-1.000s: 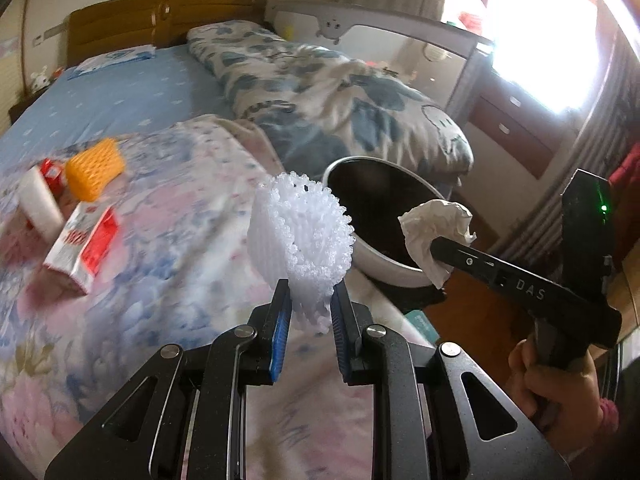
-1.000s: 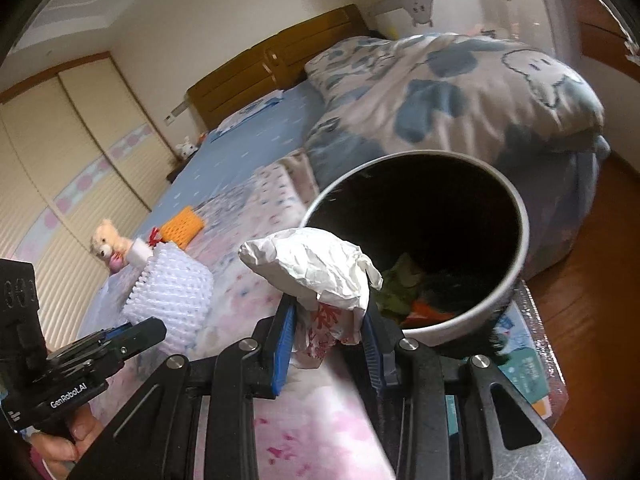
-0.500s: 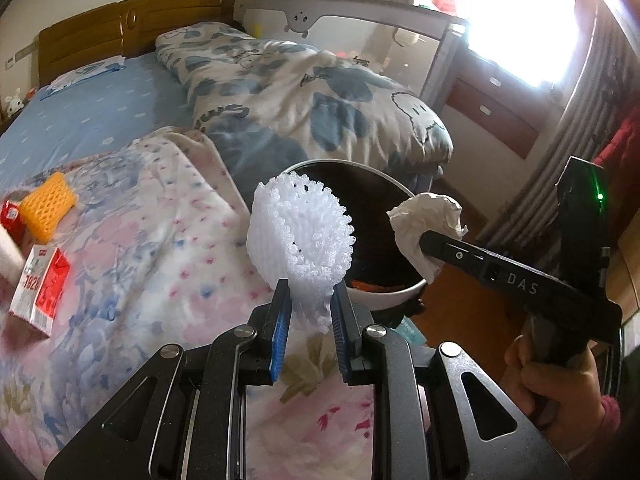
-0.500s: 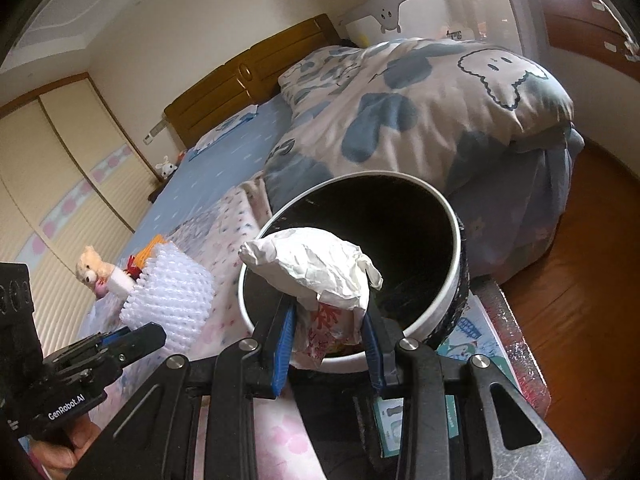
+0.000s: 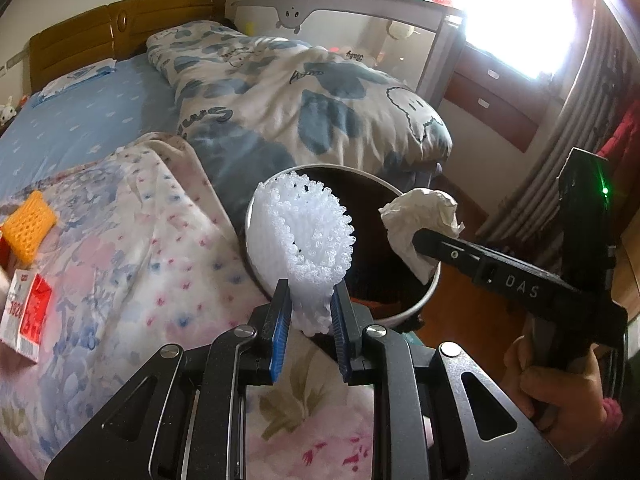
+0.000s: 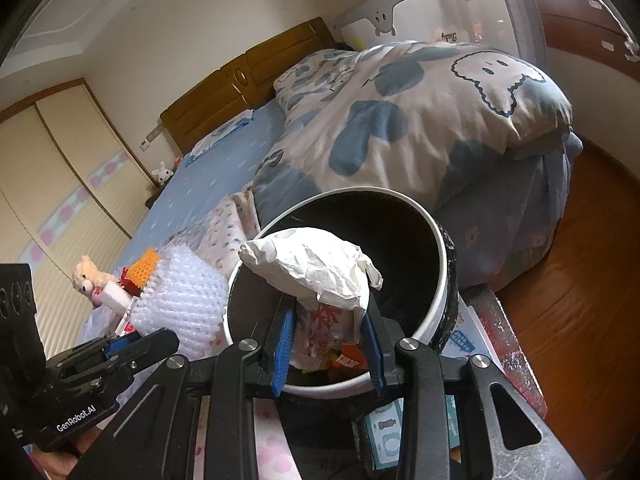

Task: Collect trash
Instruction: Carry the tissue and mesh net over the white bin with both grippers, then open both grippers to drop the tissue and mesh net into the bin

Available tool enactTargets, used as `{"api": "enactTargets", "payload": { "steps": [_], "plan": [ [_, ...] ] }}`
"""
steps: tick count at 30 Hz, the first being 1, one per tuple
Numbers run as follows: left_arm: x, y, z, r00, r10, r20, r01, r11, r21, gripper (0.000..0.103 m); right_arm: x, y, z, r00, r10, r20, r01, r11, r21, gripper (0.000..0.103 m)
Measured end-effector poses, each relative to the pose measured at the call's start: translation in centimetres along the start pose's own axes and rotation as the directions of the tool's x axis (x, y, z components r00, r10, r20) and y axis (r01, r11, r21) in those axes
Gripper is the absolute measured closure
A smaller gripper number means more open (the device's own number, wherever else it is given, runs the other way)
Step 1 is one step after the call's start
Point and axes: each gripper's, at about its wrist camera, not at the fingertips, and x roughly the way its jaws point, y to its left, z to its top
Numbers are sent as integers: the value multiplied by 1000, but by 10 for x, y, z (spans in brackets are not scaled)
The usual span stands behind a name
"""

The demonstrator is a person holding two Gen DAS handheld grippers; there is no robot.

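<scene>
Left wrist view: camera sits behind the left gripper [image 5: 308,320], looking forward and downward along its fingers, from over the bed's [image 5: 120,240] foot edge toward the headboard [image 5: 120,28] and window. Close range; the bin [image 5: 420,304] lies just beyond the fingertips.

Right wrist view: camera sits behind the right gripper [image 6: 328,344], angled downward, almost over the bin's [image 6: 440,300] rim, facing the headboard [image 6: 248,76] and wardrobe [image 6: 60,184].

Shared ground: the bin, the bed, the quilt [image 5: 320,112] [image 6: 400,120]. Each view catches the other gripper at its side edge.
</scene>
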Motion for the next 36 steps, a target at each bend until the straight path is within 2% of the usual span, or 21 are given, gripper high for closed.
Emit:
{"api": "enactTargets", "payload": {
  "steps": [14, 19, 22, 24, 27, 36],
  "plan": [
    [32, -6, 22, 999, -4, -36, 4, 1000, 19, 84, 26, -11, 18, 999, -7, -37, 7, 1000, 6, 69],
    [43, -6, 22, 998, 5, -61, -4, 1000, 23, 81, 34, -13, 20, 998, -19, -55, 19, 1000, 2, 67],
    [47, -6, 22, 997, 4, -83, -2, 1000, 20, 66, 39, -16, 21, 997, -36, -67, 37, 999, 2, 60],
    [46, -4, 21, 997, 10, -78, -9, 1000, 11, 53, 42, -17, 23, 996, -39, -77, 40, 999, 7, 55],
    [40, 1, 21, 998, 12, -62, -12, 1000, -4, 50, 39, -17, 26, 997, -41, -70, 42, 999, 10, 43],
    [14, 27, -4, 998, 43, -36, -46, 996, -76, 46, 23, -5, 23, 999, -35, -31, 35, 999, 10, 35]
  ]
}}
